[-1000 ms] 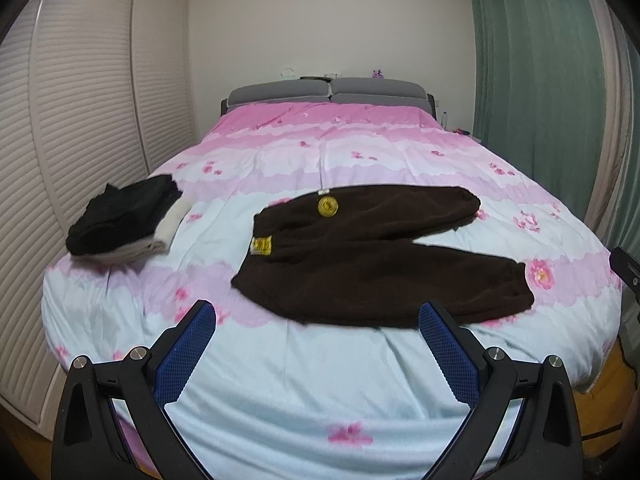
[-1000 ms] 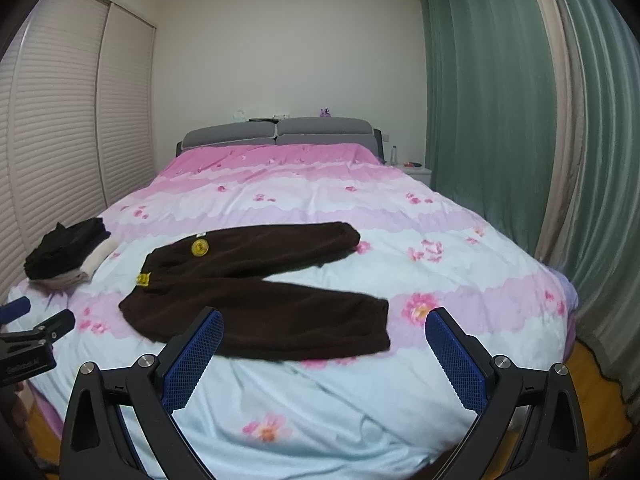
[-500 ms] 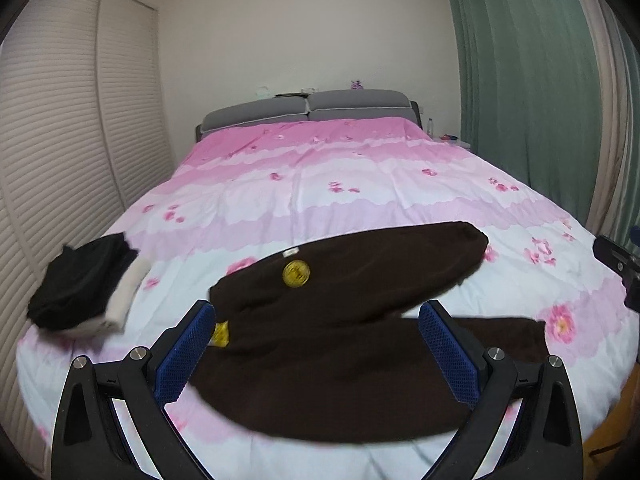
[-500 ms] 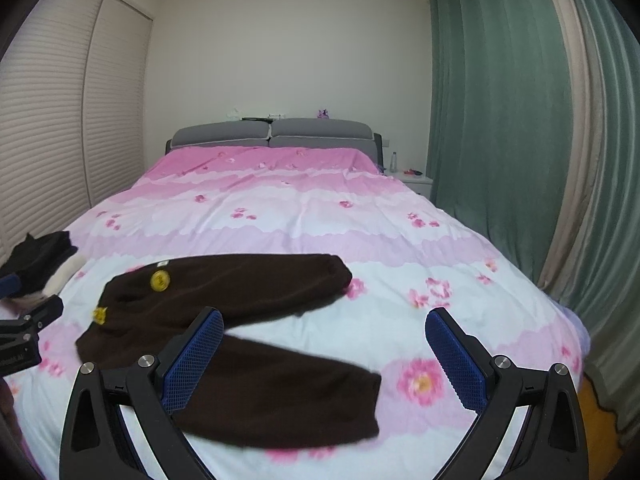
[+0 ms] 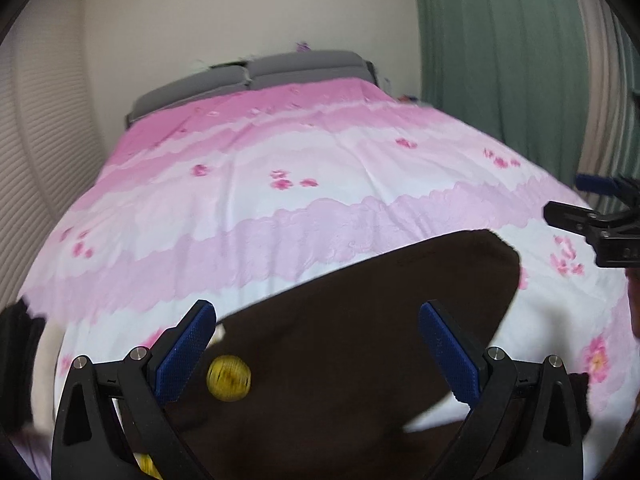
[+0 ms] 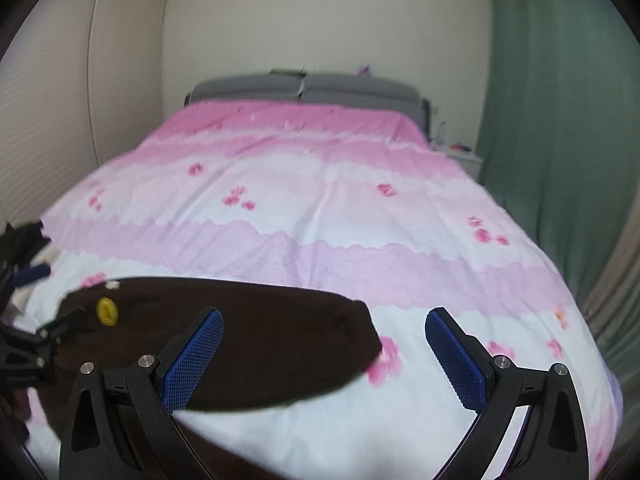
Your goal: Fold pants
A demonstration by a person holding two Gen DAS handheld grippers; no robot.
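We hold both tools wide, left tool (image 5: pixel 316 354) over the pants (image 5: pixel 360 340) waist, right tool (image 6: pixel 324 356) over the 3 o'clock cuff, ready to pinch.

Both wrist cameras look low and close from the foot of the pink floral-quilted bed (image 5: pixel 304 168) toward its grey headboard (image 6: pixel 304 88), sharing the dark brown fleece pants (image 5: pixel 360 344).

No legible text, numbers, brand names or signs in either view. Round yellow patch (image 5: pixel 228 378) on brown pants (image 5: pixel 360 340): markings blurred, unreadable. Second yellow tag (image 5: pixel 147 465) at lower edge of left wrist view: mostly hidden, unreadable. Same round patch in right wrist view: too small, blurred.
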